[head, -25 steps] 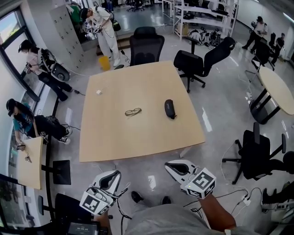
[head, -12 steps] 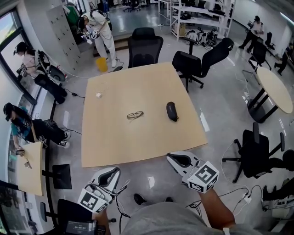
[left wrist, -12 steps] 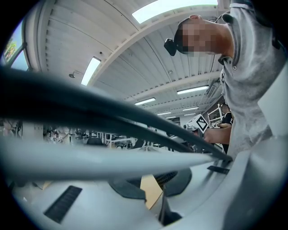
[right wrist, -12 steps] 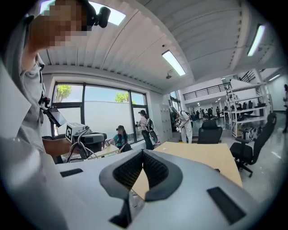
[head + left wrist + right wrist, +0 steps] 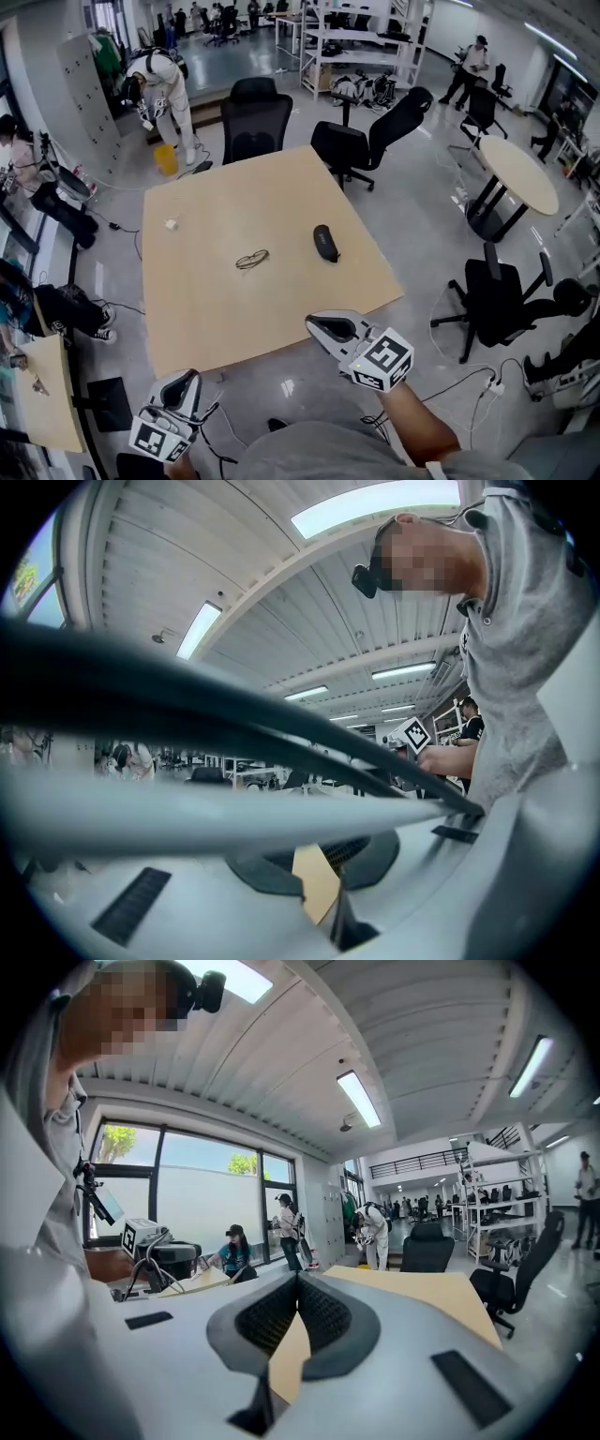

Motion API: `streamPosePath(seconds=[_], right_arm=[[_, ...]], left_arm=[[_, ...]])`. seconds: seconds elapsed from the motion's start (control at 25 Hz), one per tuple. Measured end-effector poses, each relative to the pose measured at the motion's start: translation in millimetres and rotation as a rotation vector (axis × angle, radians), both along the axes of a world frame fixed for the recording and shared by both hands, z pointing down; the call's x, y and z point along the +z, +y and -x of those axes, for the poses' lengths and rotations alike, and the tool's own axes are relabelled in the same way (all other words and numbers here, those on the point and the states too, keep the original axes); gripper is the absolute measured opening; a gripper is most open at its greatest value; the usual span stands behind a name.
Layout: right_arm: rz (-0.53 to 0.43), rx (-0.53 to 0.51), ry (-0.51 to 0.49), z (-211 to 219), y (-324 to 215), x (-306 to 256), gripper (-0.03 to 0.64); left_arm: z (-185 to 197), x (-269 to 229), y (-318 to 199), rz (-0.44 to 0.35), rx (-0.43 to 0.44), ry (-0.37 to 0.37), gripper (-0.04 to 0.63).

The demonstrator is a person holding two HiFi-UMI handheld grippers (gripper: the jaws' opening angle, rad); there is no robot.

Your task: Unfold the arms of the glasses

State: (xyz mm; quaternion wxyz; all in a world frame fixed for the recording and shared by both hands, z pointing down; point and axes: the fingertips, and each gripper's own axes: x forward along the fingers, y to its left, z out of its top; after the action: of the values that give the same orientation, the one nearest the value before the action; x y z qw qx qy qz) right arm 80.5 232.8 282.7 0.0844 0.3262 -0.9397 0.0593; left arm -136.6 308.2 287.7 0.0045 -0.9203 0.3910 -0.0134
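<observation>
The glasses [image 5: 251,259] are still lying untouched mid-table [image 5: 216,323], near the case [image 5: 325,243]. I am bringing my right gripper [image 5: 317,325] up to the near edge while my left gripper [image 5: 186,379] is trailing low. Both are pinched shut and empty, so unfolding is not yet beginning.

Left gripper [image 5: 186,380]: held low at the person's left side, jaws pointing forward and drawn together, nothing between them. Right gripper [image 5: 316,324]: held further forward and higher, jaw tips meeting, empty. Right forearm [image 5: 419,424] bare, extended forward behind its marker cube [image 5: 382,361].
</observation>
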Motion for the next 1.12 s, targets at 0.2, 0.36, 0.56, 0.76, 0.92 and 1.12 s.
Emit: streamPosePath(seconds=[0.2,0.36,0.56,0.76,0.92,1.12], right_arm=[[-0.003,-0.015,0.007,27.5,-5.1,6.6,0.008],[0.029,-0.008,0.031,23.2,-35.6,29.1,0.008],[-0.002,-0.070,0.044,39.0,-89.8,21.3,0.008],[-0.043,-0.087,0.046,29.3,-136.2,4.7,0.008],[-0.028,-0.115,0.065,39.3,-153.5,13.3,0.008],[-0.024,-0.144,0.047,56.9,-148.2,12.8,0.008]], left_arm=[[15.5,17.1,-19.4,0.047,-0.008,0.026,0.017],[4.5,23.7,-50.6,0.052,-0.008,0.039,0.017],[-12.2,27.9,-96.0,0.035,-0.004,0.035,0.017],[-27.6,32.5,-138.4,0.020,0.002,0.033,0.017],[-37.8,37.2,-155.0,0.008,0.013,0.027,0.017],[-36.5,52.6,-140.3,0.051,0.003,0.029,0.017]])
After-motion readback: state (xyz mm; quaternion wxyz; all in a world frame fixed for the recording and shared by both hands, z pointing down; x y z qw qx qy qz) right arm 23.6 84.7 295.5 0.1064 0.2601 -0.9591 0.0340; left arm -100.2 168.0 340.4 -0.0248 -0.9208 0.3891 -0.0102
